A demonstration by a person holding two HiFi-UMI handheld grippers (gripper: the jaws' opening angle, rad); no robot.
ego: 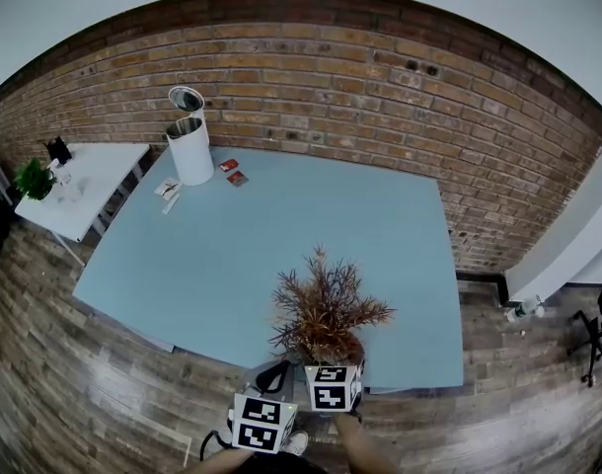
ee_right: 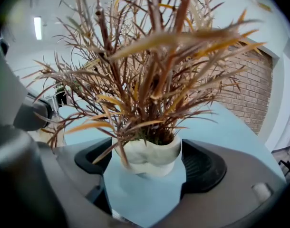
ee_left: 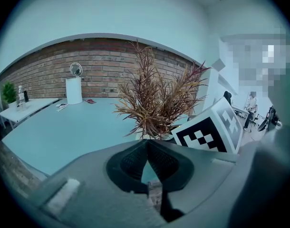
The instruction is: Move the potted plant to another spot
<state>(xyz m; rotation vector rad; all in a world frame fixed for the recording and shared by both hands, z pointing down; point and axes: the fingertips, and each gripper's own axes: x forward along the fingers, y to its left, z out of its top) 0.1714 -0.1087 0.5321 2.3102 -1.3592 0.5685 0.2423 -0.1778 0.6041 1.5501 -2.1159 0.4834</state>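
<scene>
While both claws sat at the near edge of the tabletop (ego: 212,265), the counts were: one plant (ego: 323,309), one white bin (ego: 190,151), two red packets (ego: 228,165) (ego: 238,178), and a few white slips (ego: 169,191), number unclear.

The plant stood on the tabletop close to the near edge, right of centre, well apart from the bin and packets at the far left corner by the brick wall (ego: 360,77).

Right claw (ee_right: 149,164): jaws apart, with the white pot (ee_right: 152,156) upright between them. There was a gap on its left side; contact on its right side was too close to call. Leaves filled most of that view.

Left claw (ee_left: 146,144): jaw tips together, nothing between them, just left of the plant and pointing past it.

In the head view, the pot was hidden under the foliage and the right claw's marker cube (ego: 333,387), and no jaws were visible there.

One white side table (ego: 94,171) stood off the left end, carrying one green plant (ego: 33,178). Other small items on it were too small to tell. In the left gripper view, the right part of the room was covered by a mosaic patch.
</scene>
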